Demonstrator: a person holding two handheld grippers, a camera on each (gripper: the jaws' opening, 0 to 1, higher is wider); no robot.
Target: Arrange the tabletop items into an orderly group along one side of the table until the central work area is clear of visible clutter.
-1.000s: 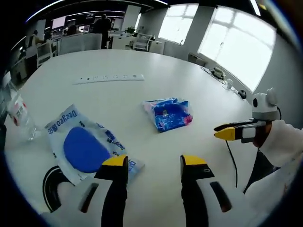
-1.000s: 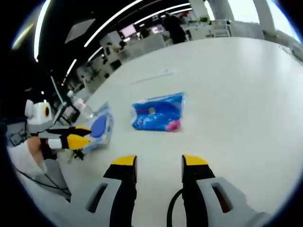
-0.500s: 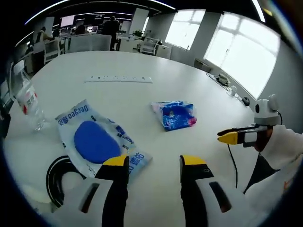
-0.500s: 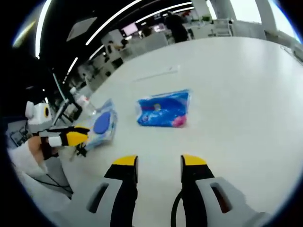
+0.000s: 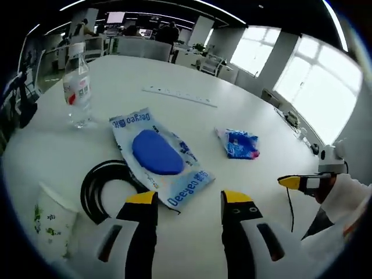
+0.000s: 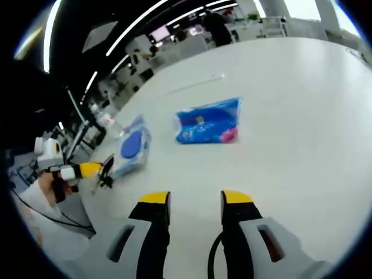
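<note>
White round table [image 5: 244, 110] with task barely begun: water bottle [image 5: 77, 87], blue-pad packet [image 5: 158, 156], blue pouch [image 5: 240, 143], black cable coil [image 5: 103, 185] and paper cup [image 5: 53, 221] lie scattered centrally; left gripper [image 5: 185, 200] and right gripper [image 6: 190, 199] both released, empty.

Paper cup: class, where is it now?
In the left gripper view, the paper cup stands on the table at lower left, beside the black cable.

At twelve o'clock we see office desks [image 5: 145, 46] with monitors [image 5: 115, 17]; bright windows [image 5: 314, 87] stand at two o'clock.
</note>
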